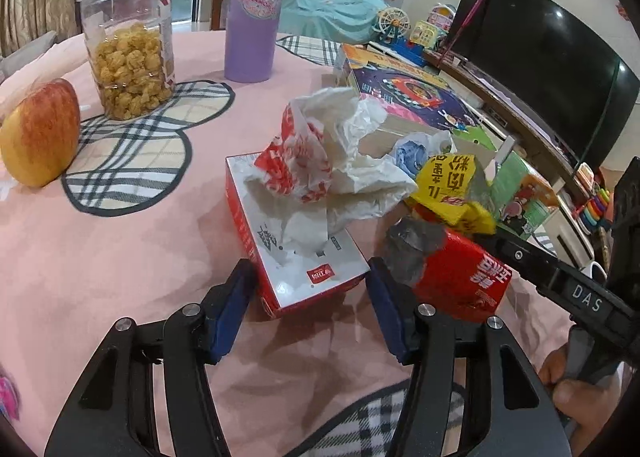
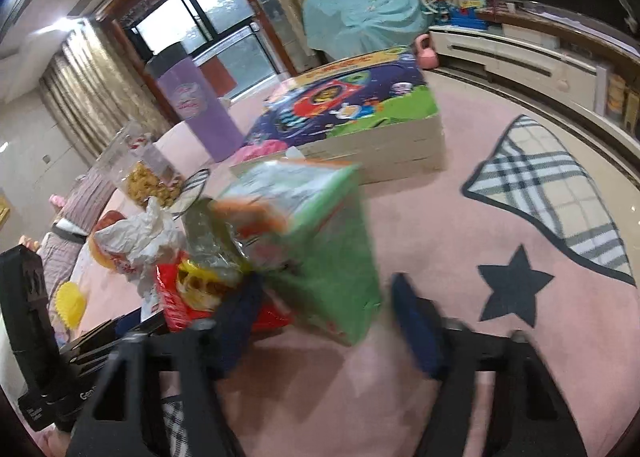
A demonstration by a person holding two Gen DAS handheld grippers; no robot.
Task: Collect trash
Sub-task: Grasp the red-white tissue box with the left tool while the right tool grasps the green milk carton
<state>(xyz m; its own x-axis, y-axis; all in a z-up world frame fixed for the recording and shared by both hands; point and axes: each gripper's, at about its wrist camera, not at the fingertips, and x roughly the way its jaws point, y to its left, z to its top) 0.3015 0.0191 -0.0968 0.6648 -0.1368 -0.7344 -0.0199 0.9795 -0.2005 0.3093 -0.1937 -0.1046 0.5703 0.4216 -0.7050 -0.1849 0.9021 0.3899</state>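
Observation:
A red and white box (image 1: 296,257) lies on the pink table, and crumpled white and red paper (image 1: 320,153) is stuffed into its top. My left gripper (image 1: 310,263) straddles the box's near end, a blue pad against each side. To the right are a yellow wrapper (image 1: 452,181), a red packet (image 1: 464,277) and a green carton (image 1: 524,193). In the blurred right wrist view, my right gripper (image 2: 324,277) has the green carton (image 2: 332,241) between its pads, with a small gap at the right pad. One of its fingers (image 1: 520,257) reaches over the red packet.
An apple (image 1: 40,133), a clear snack jar (image 1: 128,49) and a purple tumbler (image 1: 254,13) stand at the back left. A large puzzle box (image 2: 348,113) sits behind the trash. Plaid mats (image 2: 552,193) lie on the cloth. A television (image 1: 540,57) stands beyond the table edge.

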